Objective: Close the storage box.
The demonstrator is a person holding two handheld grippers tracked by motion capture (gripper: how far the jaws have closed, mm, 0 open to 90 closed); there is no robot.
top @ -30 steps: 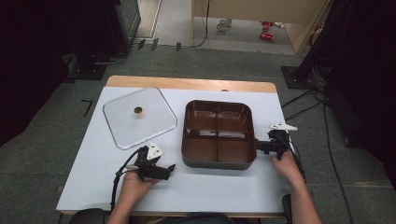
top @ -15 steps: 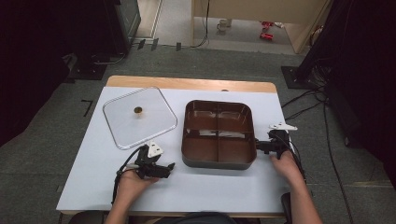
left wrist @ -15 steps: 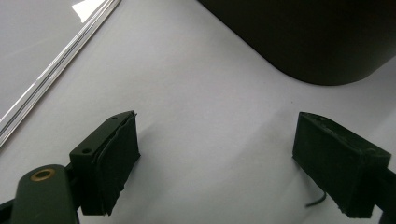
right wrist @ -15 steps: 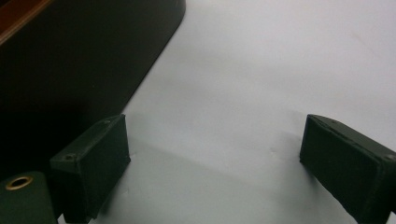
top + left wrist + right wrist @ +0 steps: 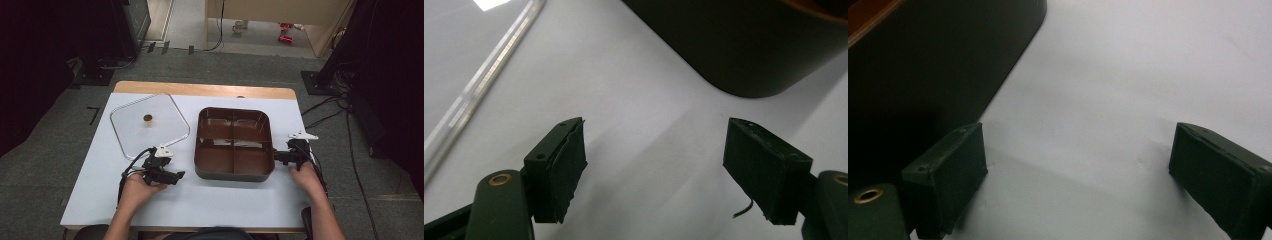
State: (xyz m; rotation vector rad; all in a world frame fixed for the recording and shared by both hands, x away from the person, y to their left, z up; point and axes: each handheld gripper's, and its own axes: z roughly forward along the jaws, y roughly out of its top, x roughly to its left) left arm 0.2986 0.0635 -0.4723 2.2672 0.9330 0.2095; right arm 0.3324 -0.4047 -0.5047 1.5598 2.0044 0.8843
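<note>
Lid (image 5: 149,126) is lying beside the uncovered tray (image 5: 234,142), not yet picked up; left gripper (image 5: 654,165) is narrowing on nothing, right gripper (image 5: 1083,180) is spread empty.

A rectangular table with a white top (image 5: 200,200) and a pale wooden far edge (image 5: 200,90) stood on a grey carpeted floor (image 5: 45,175). Beyond the table's far edge lay a lighter, brightly lit strip of floor (image 5: 187,22) bordered by a tan wooden panel (image 5: 260,12); small red items (image 5: 286,32), too blurred to identify, sat there. Black curtains or equipment (image 5: 50,45) darkened the area left of the table, and black cables (image 5: 325,107) trailed across the carpet to its right.
</note>
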